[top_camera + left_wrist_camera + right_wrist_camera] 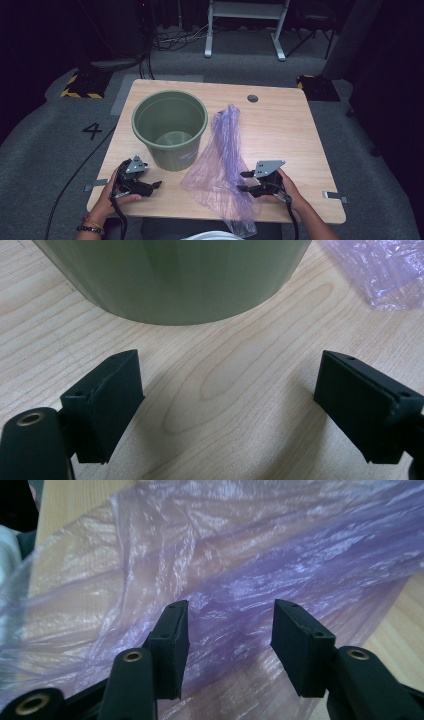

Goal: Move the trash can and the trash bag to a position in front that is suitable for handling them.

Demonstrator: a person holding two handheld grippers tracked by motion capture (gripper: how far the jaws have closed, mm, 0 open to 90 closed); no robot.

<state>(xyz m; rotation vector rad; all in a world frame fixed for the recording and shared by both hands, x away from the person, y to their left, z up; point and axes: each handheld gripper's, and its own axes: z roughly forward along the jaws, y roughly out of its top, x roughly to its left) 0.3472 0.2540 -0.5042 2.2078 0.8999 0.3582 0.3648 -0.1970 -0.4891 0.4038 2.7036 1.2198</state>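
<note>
Right gripper (243,181) jaws part-open over purple bag (222,160), film between pads, not pinched. Left gripper (156,186) open, empty, just beside green bucket (170,127).

A light wood-grain worktop (280,130) stands on grey carpet. On it a green plastic bucket (170,127) stands upright at about ten o'clock from the centre. Just beside it, toward six o'clock, lies a crumpled purple plastic bag (222,165), its lower end hanging over the near edge.
</note>
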